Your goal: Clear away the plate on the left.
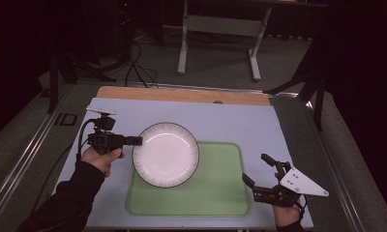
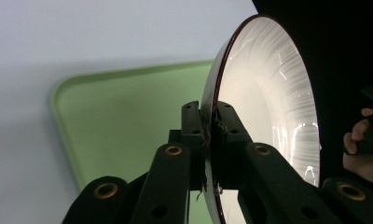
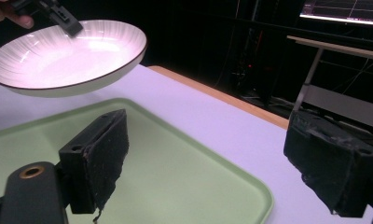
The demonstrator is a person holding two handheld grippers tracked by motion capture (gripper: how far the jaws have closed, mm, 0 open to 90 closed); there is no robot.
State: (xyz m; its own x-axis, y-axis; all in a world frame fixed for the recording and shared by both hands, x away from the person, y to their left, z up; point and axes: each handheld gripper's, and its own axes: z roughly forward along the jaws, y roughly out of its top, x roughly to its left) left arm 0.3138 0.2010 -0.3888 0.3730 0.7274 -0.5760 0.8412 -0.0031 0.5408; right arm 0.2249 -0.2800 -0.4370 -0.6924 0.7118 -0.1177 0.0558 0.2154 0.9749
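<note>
The white ribbed plate point(image 1: 165, 154) with its dark rim is held clear of the table by its edge, pinched between the closed jaws of the left gripper point(image 1: 133, 141); from those jaws it reaches out over the near-left part of the green tray point(image 1: 220, 193). In the left gripper view the rim point(image 2: 211, 107) is seen clamped between the two pads, with the plate point(image 2: 268, 102) standing on edge to that camera. The plate is judged stiff, glazed and slippery, fairly heavy for a one-edge hold, and breakable if dropped; the rim is the only place where such jaws can get purchase, and a deeper bite or a second hold on the opposite edge would be steadier, since the weight hangs well out from the pads. The right gripper point(image 1: 259, 176) is held with its jaws wide apart and nothing between them, over the tray's right edge and well apart from the plate; its two pads point(image 3: 100, 158) frame the tray point(image 3: 175, 177) and the raised plate point(image 3: 68, 53) beyond. The tray lies bare on the pale blue table mat point(image 1: 230, 121), so nothing is seen to stand in the way beneath the plate; a wooden strip point(image 1: 182, 94) runs along the far edge.
</note>
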